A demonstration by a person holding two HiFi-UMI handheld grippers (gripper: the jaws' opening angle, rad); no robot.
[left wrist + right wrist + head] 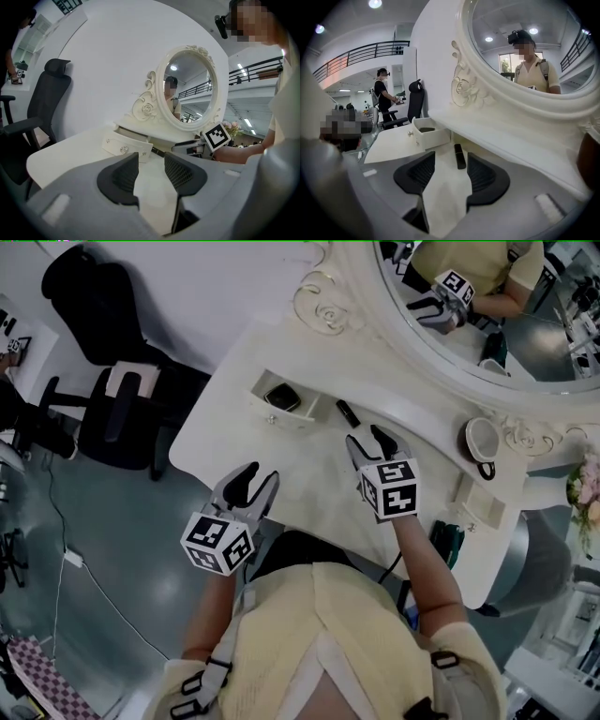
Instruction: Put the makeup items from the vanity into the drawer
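Observation:
A small white drawer (302, 415) stands pulled out from the vanity's raised shelf, with a black compact (282, 397) lying inside it. A slim black makeup tube (348, 413) lies on the vanity top just right of the drawer. My right gripper (367, 439) is open right behind that tube; in the right gripper view the tube (460, 155) lies just past the fingertips (474, 164), with nothing between the pads. My left gripper (259, 476) hangs open and empty near the vanity's front edge, pointing at the drawer front (125, 147).
An oval mirror (487, 324) in an ornate white frame backs the vanity (225, 418). A dark cup (483, 439) and a small white box (476, 504) sit at the right. A black office chair (117, 399) stands at the left. A person (384, 96) stands far off.

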